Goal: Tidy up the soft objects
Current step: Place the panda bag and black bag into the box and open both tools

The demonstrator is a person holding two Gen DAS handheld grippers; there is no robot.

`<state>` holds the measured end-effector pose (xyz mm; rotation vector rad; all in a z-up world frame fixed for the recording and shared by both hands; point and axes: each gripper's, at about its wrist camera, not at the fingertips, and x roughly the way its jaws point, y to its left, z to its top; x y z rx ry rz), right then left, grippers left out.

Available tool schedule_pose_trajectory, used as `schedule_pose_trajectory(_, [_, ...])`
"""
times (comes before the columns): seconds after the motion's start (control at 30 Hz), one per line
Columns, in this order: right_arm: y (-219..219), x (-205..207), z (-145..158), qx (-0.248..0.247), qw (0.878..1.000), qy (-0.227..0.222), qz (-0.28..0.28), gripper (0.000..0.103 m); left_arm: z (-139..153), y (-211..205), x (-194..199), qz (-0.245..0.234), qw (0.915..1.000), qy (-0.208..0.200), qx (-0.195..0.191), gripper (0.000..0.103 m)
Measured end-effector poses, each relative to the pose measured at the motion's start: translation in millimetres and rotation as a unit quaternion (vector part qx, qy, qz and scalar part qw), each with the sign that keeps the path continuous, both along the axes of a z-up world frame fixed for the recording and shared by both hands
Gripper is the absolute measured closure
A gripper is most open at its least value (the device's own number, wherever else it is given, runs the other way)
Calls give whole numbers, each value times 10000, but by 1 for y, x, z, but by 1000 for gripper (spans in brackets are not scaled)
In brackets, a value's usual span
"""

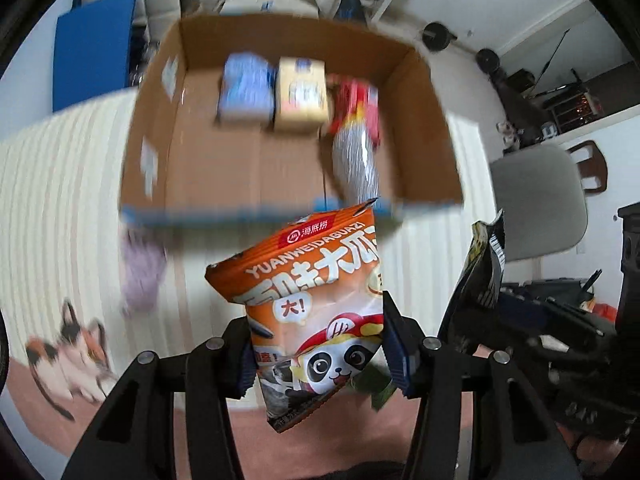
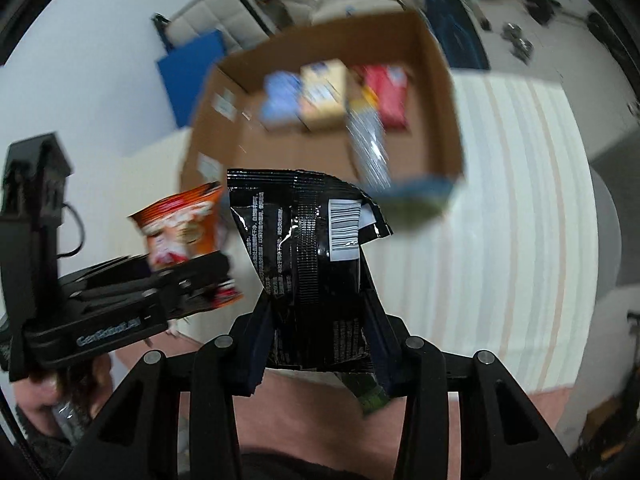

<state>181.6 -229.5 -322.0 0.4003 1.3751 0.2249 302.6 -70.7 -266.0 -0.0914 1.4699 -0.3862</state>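
Note:
My left gripper (image 1: 320, 344) is shut on an orange snack bag with a panda (image 1: 316, 300) and holds it in the air before the open cardboard box (image 1: 432, 128). My right gripper (image 2: 318, 332) is shut on a black snack bag (image 2: 312, 248), also in the air near the box (image 2: 440, 92). The box holds a blue pack (image 1: 244, 88), a yellow pack (image 1: 302, 94), a red pack (image 1: 360, 100) and a silver bag (image 1: 356, 156). The left gripper and orange bag (image 2: 180, 224) show at left in the right wrist view.
The box stands on a cream striped mat (image 1: 60, 184) with a cat picture (image 1: 68, 352). A purple soft thing (image 1: 142, 276) lies on the mat left of the box. A grey chair (image 1: 540, 200) stands at the right. A blue board (image 1: 94, 48) leans behind.

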Motion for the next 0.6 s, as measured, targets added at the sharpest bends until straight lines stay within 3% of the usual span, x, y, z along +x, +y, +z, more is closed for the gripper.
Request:
schedule_pose_trajectory(0.13, [0, 59, 7, -36, 9999, -89, 44, 58, -7, 3, 44, 2, 9999, -45, 107, 54])
schedule_pose_trajectory(0.33, [16, 147, -30, -76, 9995, 315, 1, 58, -61, 14, 106, 54, 9972, 706, 236, 54])
schedule_pose_trajectory(0.6, [32, 179, -94, -213, 9950, 950, 223, 58, -142, 9, 137, -135, 9852, 1694, 246, 54])
